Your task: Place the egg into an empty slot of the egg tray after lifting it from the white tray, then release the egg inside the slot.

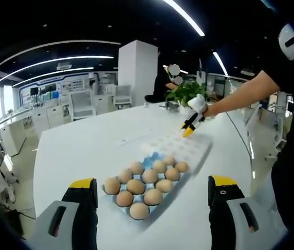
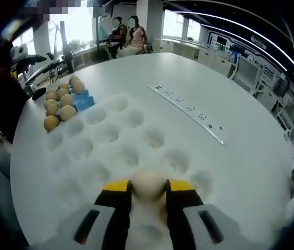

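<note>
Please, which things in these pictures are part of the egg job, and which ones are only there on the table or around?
Part of the job:
- egg, held between the right gripper jaws
- white tray with hollows
- egg tray, blue, partly filled
- left gripper, open, waiting

Only there:
- potted plant
- socket strip in the table
- seated people

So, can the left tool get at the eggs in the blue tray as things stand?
Probably yes: the left tool is open, empty and pointed at the eggs in the blue tray, with only bare table between. The right tool works farther off.
</note>
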`<state>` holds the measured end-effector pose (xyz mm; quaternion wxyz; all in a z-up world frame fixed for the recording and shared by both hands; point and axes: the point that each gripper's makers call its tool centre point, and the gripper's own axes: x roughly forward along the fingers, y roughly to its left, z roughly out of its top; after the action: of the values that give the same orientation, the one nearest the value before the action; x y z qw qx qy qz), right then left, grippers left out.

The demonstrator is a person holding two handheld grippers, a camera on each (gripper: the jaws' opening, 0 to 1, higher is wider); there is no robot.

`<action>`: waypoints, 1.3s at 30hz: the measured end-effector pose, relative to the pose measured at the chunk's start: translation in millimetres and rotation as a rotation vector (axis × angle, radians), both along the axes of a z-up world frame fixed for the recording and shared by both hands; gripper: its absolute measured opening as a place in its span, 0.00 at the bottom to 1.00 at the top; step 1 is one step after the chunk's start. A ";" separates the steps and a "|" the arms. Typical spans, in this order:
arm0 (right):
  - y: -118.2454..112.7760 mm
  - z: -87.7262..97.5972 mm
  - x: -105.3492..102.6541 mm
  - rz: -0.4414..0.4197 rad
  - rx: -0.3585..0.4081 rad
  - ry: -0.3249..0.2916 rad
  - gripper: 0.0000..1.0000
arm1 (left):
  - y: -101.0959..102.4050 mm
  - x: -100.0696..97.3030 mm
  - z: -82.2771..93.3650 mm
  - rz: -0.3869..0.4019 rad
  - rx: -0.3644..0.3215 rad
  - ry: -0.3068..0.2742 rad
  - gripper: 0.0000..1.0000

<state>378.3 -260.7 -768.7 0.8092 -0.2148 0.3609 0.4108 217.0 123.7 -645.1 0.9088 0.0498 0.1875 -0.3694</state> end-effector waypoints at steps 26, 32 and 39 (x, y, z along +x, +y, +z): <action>96.7 43.3 -14.0 0.136 0.098 -0.067 0.27 | 2.5 -5.6 4.4 -0.016 -0.013 -0.019 0.90; 142.3 42.0 -20.7 0.197 0.127 -0.062 0.27 | 6.6 -7.9 4.3 -0.014 -0.011 -0.019 0.90; 188.1 35.7 -23.8 0.249 0.155 -0.047 0.27 | 12.4 -10.2 4.7 -0.009 -0.014 -0.018 0.90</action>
<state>354.6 -72.6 -733.0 0.7744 -0.2046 0.2796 0.5294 206.9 136.1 -640.3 0.9092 0.0476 0.1764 -0.3741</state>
